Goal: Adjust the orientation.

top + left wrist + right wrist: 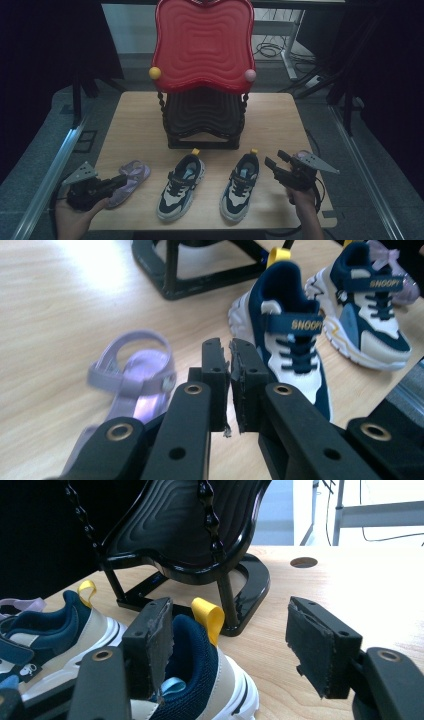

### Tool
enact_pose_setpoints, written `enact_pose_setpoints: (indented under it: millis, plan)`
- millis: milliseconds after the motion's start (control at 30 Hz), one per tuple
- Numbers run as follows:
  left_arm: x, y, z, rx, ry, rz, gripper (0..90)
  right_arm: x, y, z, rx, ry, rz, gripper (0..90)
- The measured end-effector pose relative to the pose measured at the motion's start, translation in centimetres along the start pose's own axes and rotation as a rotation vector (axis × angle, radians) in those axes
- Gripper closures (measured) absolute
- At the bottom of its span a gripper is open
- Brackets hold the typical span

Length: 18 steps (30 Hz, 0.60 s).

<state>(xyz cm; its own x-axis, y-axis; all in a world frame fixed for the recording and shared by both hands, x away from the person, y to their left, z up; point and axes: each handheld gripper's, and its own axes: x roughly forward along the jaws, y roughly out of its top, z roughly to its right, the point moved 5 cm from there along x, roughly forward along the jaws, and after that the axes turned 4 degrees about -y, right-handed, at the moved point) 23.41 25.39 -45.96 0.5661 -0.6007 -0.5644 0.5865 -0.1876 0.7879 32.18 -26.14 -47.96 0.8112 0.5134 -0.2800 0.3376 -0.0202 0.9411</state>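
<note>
On the table: two sneakers, one sandal (left gripper shut empty, right gripper open

A 2-tier rack is parked at the back of the wooden table, red wavy tray on top, black one underneath. A yellow ball and a pink ball are stuck at the red tray's front corners.
</note>
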Motion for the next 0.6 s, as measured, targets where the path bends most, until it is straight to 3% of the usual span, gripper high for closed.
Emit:
enact_pose_setpoints:
  millis: [167,400,600]
  plan:
    - [-0.7,-1.2,-0.8,-0.013,0.017,-0.010,85.5,0.1,0.0,0.0,0.007,0.002,-0.010,37.0]
    - [-1.0,-2.4,-1.3,-0.012,0.023,-0.041,84.9,0.4,-0.4,-0.6,-0.028,0.004,-0.035,36.5]
    - [-1.2,-3.9,-2.0,-0.042,0.034,-0.095,86.8,0.4,-0.6,-0.6,-0.028,-0.005,-0.036,36.1]
